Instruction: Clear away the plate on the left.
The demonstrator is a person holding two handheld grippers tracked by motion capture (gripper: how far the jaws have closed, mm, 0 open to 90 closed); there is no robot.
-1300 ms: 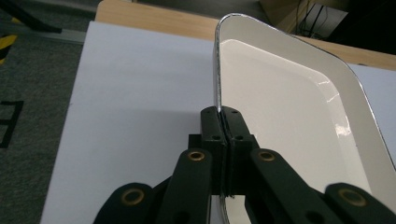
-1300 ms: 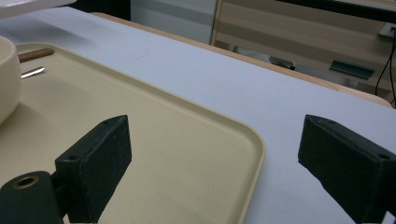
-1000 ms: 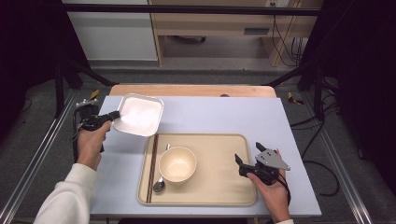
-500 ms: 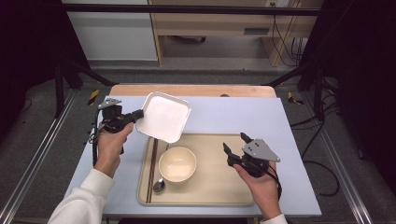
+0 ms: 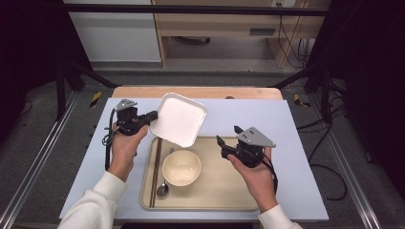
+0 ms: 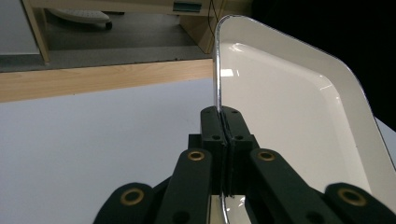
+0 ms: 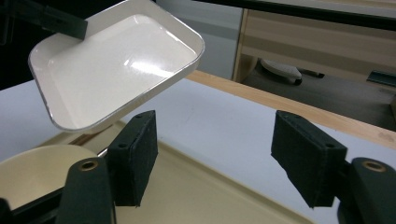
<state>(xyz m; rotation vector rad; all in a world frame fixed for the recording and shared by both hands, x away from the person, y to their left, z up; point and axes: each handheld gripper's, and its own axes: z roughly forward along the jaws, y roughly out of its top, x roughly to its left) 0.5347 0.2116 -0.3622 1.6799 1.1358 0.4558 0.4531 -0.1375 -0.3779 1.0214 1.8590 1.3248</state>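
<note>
Your left tongs clamp the white square dish by its rim, lifted above the tray; your right tongs gape wide over the tray.

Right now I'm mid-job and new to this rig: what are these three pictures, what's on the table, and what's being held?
No robot here: a person holds a two-jaw gripper in each hand. One picture looks down from above; the other two come from cameras riding on each gripper. The left gripper is shut on the rim of a white dish, held tilted in the air over the far left corner of the tray. The right gripper is open, holding nothing, above the tray. On the tray lie a bowl, a spoon and chopsticks.
</note>
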